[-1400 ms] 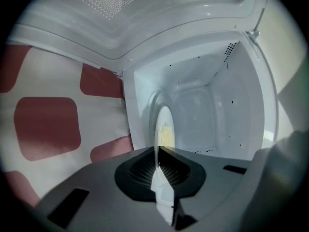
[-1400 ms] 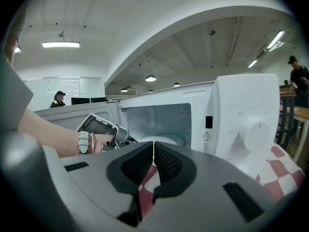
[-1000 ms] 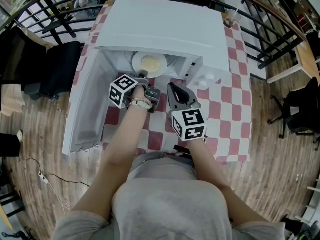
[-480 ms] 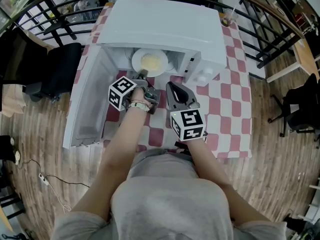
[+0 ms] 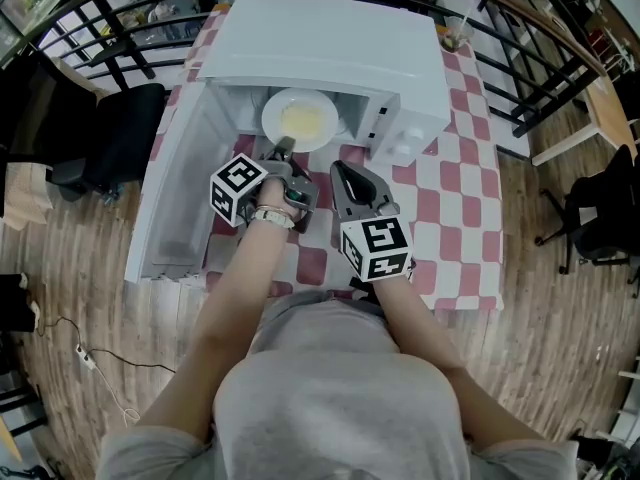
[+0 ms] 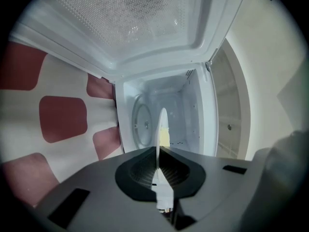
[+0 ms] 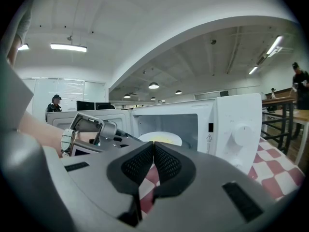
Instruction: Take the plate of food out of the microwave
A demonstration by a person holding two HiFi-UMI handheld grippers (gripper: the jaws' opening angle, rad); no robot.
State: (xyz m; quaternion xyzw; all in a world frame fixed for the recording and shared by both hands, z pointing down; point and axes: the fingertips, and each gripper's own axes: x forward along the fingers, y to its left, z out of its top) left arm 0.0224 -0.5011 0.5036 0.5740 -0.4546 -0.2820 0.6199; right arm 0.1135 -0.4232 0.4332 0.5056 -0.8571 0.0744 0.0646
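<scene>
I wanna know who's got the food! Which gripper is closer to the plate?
Left. The left gripper is clamped on the near rim of the plate at the microwave opening; the right gripper, shut and empty, sits farther back over the tablecloth.

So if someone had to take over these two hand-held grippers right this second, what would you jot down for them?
Left gripper: shut on the near rim of the white plate, which carries yellow food.
Right gripper: shut and empty, over the checkered tablecloth in front of the microwave.
Plate: at the microwave's mouth, partly under its top. The door is swung wide open to the left.
Done: door open, plate gripped.
Left: draw the plate fully clear, then probably set it on the tablecloth.
</scene>
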